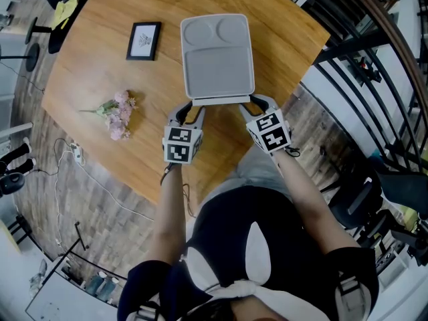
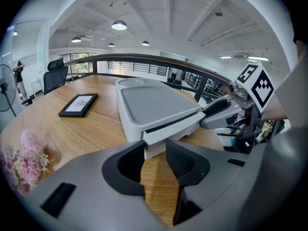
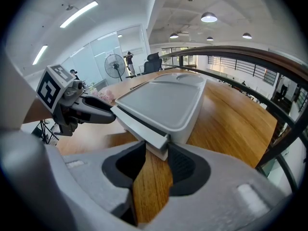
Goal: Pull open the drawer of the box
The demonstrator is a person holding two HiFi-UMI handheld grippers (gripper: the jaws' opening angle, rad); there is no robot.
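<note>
A pale grey box (image 1: 217,55) with a flat moulded lid lies on the round wooden table (image 1: 100,72), its drawer front (image 1: 221,101) facing me. My left gripper (image 1: 192,107) grips the drawer front's left end, and my right gripper (image 1: 251,104) grips its right end. In the left gripper view the drawer front's corner (image 2: 153,142) sits pressed between the dark pads of my left gripper (image 2: 155,150). The right gripper view shows the other end of the drawer front (image 3: 144,133) caught between the pads of my right gripper (image 3: 156,153). A thin dark gap shows the drawer drawn out slightly.
A black picture frame (image 1: 144,40) lies left of the box. A sprig of pink flowers (image 1: 119,114) rests nearer the table's left edge. The table's near edge runs just under my grippers. A dark railing (image 1: 374,65) curves along the right, and a cable (image 1: 73,154) lies on the floor.
</note>
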